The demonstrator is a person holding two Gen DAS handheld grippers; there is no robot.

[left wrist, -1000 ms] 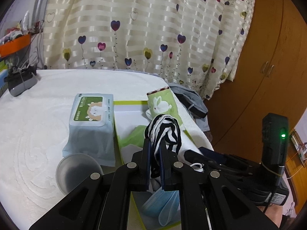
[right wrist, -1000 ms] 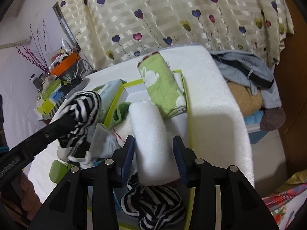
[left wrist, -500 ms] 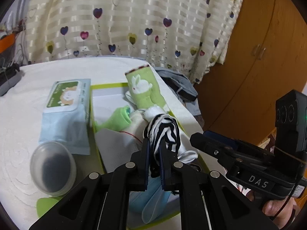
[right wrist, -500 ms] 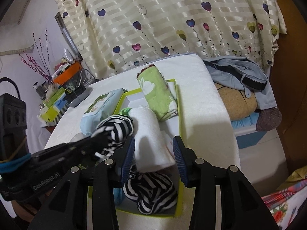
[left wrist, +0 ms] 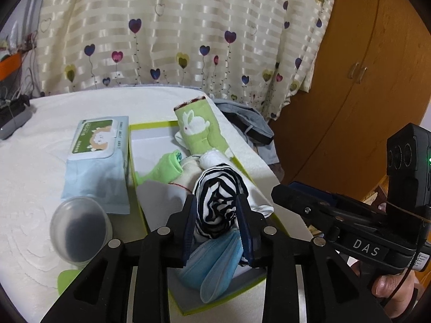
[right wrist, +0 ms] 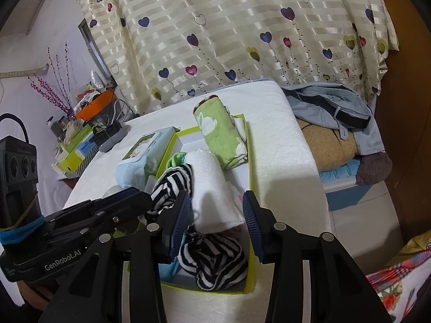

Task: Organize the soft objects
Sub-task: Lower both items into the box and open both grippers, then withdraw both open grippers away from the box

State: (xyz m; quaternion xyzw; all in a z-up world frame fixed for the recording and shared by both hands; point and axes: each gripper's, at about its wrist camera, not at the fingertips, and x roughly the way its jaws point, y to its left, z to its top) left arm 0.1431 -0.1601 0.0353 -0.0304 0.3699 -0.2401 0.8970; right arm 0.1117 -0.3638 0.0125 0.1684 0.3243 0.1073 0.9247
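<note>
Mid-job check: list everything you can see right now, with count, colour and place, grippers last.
box: one, lime-edged, white inside, on the bed
rabbit towel: one, green, rolled, box's far end
white towel: one, rolled, mid-box
striped cloth: two, black-white; one between the left jaws, one at the box's near end
green sock: one, in box
face mask: one, blue, near end
wipes pack: one, pale blue, beside the box
cup: one, translucent
clothes pile: right of the bed
left gripper: jaws just opening around the striped cloth
right gripper: open
</note>
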